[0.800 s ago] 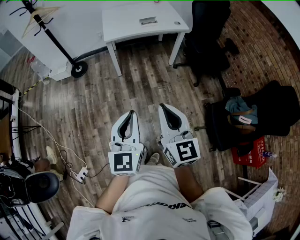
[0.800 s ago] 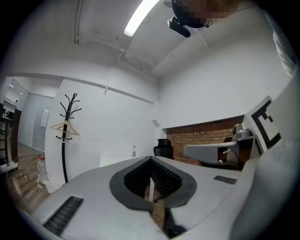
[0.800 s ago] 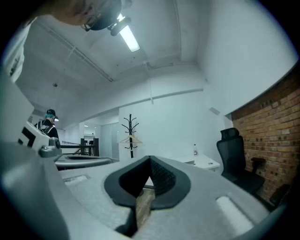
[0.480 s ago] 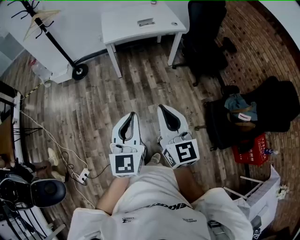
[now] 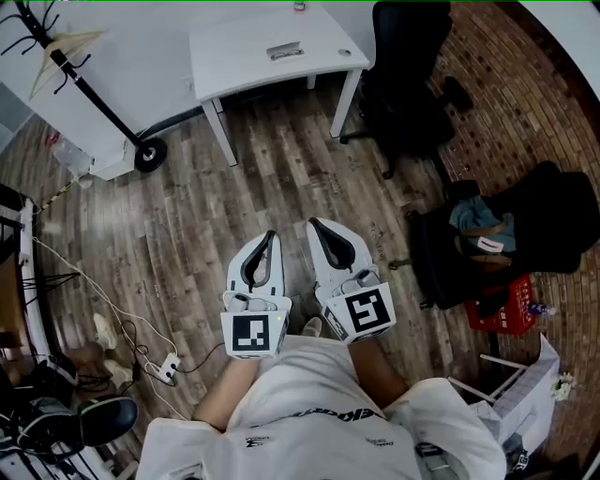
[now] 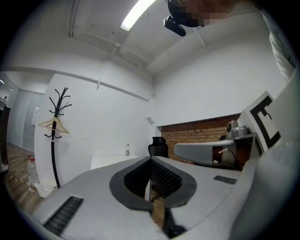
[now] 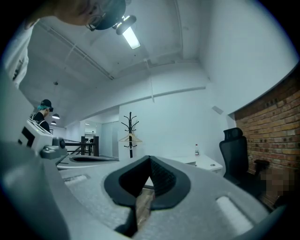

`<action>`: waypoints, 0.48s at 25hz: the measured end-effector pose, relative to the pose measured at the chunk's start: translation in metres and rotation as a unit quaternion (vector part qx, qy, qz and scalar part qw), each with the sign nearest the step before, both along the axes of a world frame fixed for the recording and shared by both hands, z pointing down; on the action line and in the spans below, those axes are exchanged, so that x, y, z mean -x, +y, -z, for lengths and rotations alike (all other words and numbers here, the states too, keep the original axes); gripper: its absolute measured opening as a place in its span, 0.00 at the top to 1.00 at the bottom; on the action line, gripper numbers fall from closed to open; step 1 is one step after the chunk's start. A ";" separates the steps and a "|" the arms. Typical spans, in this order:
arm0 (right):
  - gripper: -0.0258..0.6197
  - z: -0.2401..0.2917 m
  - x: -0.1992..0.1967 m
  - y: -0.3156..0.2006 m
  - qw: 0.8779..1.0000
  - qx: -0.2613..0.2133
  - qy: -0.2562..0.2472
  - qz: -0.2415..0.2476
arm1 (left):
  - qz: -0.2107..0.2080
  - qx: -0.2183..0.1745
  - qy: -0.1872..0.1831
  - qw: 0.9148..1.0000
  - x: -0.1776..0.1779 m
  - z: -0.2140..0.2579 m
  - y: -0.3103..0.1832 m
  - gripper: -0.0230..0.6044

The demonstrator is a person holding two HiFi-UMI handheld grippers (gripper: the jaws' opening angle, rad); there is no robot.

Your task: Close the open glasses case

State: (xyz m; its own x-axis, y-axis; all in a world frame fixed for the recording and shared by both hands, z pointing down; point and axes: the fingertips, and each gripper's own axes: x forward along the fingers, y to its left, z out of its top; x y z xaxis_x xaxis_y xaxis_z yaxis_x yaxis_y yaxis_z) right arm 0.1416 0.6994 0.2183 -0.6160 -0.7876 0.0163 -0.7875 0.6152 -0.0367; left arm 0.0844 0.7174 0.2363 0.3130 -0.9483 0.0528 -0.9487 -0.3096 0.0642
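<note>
Both grippers are held low and close to the torso, side by side, well short of the white bench [image 5: 272, 52], noses pointing toward it over the wood floor [image 5: 187, 216].

Left gripper [image 5: 270, 236]: fingers pressed together, tips meeting, nothing between them. Right gripper [image 5: 314, 225]: same, fingers together and empty, angled slightly toward the left one. The gripper views look level across the room, not down.

Glasses case [image 5: 284, 51]: small grey oblong lying mid-bench, well away from both grippers. It is too small to tell the lid state.

Counts:
- 2 grippers, 2 marker cubes, one each (left marker cube [image 5: 254, 335], right marker cube [image 5: 368, 314])
- 1 bench
- 1 small bottle [image 5: 300, 6] at the bench's far edge
- 1 small round item [image 5: 345, 52] right of the case, can't identify
- 1 black office chair [image 5: 408, 56] right of the bench
- 1 coat stand [image 5: 75, 75] left of the bench, with one hanger on it
- 1 red crate [image 5: 502, 305] far right of the bench, nearer the person

Writing: the cubes carry black-and-white square codes only. The print on the person's white shirt [image 5: 309, 412] is partly hidden and not readable.
</note>
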 end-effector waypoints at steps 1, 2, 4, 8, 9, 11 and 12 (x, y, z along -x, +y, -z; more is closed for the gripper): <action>0.96 0.000 0.006 -0.015 1.000 0.000 0.000 0.000 | -0.003 0.000 0.000 1.000 0.006 -0.001 -0.016 0.97; 0.96 0.001 0.012 -0.031 1.000 0.001 -0.004 0.001 | -0.007 0.000 0.000 1.000 0.012 -0.001 -0.033 0.97; 0.96 0.002 0.022 -0.064 1.000 0.007 -0.016 -0.003 | -0.013 0.000 0.002 1.000 0.024 0.002 -0.068 0.97; 0.96 0.004 0.039 -0.129 0.999 0.025 -0.041 -0.023 | -0.026 0.000 0.000 1.000 0.045 0.009 -0.133 0.97; 0.96 0.006 0.045 -0.142 0.998 0.030 -0.043 -0.028 | -0.029 0.000 -0.002 1.000 0.050 0.011 -0.148 0.97; 0.96 0.009 0.057 -0.168 0.998 0.034 -0.041 -0.036 | -0.037 -0.003 -0.002 0.999 0.061 0.015 -0.175 0.97; 0.96 0.011 0.063 -0.180 0.998 0.032 -0.038 -0.040 | -0.042 -0.005 0.000 0.999 0.066 0.017 -0.188 0.97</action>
State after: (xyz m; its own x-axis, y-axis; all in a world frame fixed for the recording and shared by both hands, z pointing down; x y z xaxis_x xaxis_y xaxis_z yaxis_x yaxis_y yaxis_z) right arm 0.0788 0.5198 0.2072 -0.5531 -0.8327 0.0244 -0.8271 0.5454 -0.1354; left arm 0.0182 0.5298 0.2194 0.3909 -0.9194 0.0440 -0.9196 -0.3881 0.0611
